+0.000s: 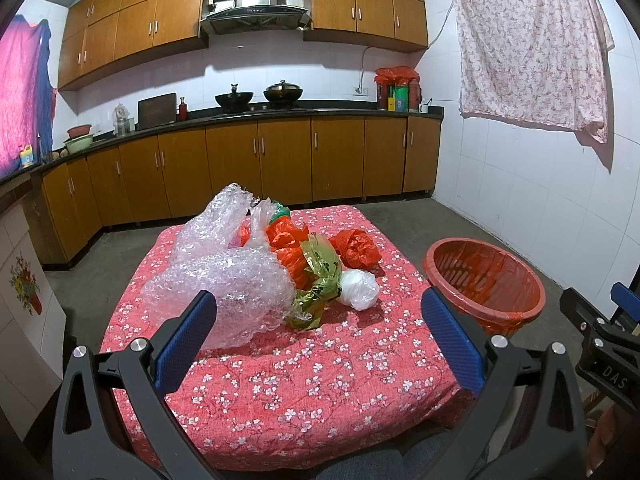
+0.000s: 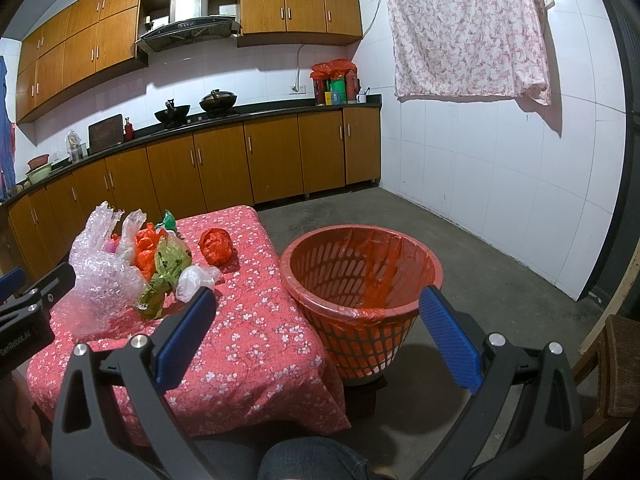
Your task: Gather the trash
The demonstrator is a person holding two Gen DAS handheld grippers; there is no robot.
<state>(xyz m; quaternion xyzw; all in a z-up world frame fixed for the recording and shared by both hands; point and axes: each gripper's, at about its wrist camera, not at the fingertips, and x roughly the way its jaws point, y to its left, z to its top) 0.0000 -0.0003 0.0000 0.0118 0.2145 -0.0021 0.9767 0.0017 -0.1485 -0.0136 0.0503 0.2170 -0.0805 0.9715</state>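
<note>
On top of the counter, which has a red cloth with little white flowers on it, sits a pile of trash. The biggest piece is a clear sheet of bubble wrap on the left side of the pile. Just beside it on the right are crumpled orange bags and a shiny green and gold wrapper. A white bag ball touches the wrapper's right edge. A red bag ball lies a little apart, farther back on the cloth. A small bit of green plastic pokes up behind the pile.

Next to the counter, on its right, stands a red basket with holes in its sides. A thin red bag lines the inside, and nothing else shows in it.

The left tongs hang over the near part of the counter, spread wide, with nothing between the blue pads. The left pad shows in front of the bubble wrap. The right tongs are spread wide too and hold nothing. They sit over the gap between the counter's edge and the basket.

Farther back are brown kitchen cupboards, two dark pots on the stove, and a flowery sheet hanging on the white wall. A knee in blue jeans shows at the bottom of the right wrist view.
</note>
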